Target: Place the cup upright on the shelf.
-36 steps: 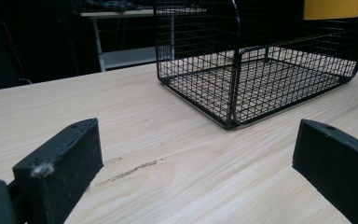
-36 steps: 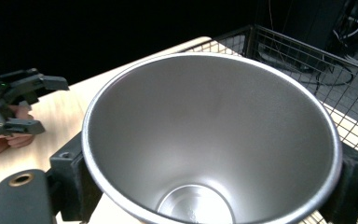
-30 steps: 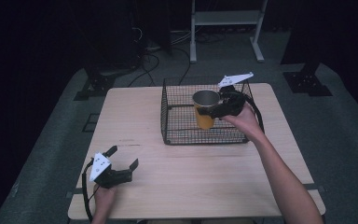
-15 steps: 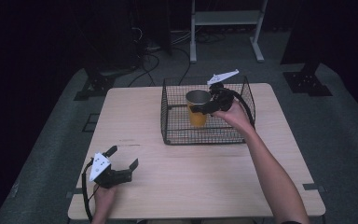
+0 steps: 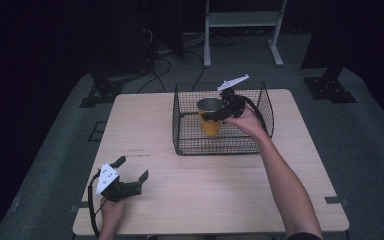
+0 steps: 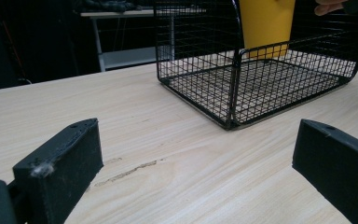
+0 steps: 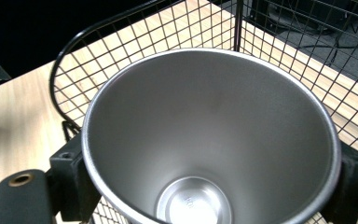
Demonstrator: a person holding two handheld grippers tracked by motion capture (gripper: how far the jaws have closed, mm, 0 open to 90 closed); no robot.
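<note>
I had my right gripper [image 5: 211, 116] clamped on the yellow cup [image 5: 210, 119], 1 jaw on each side of its wall just under the rim. In the right gripper view I looked straight down into its bare steel inside [image 7: 209, 140], and nothing lay in it. The cup stood upright over the wire basket [image 5: 185, 135], near the basket's left wall and toward its far side. From the left gripper view its yellow base [image 6: 265, 23] sat above the mesh floor, and I could not tell whether it touched that floor or hung a little clear; I judged it was clear, since the base showed higher than the near rim.

The basket itself sat on the wooden table [image 5: 220, 195], at the far edge and right of the middle. My left gripper [image 5: 130, 176] rested at the near left corner of the table, well apart from the basket, its 2 jaws spread wide with nothing between them.

As I judged it, the carrying was mostly done: the cup was already within the basket's walls. What was left was to lower it until it stood on the mesh, let go, and lift my right gripper out past the rim wire without catching it. My left gripper had no part yet.
</note>
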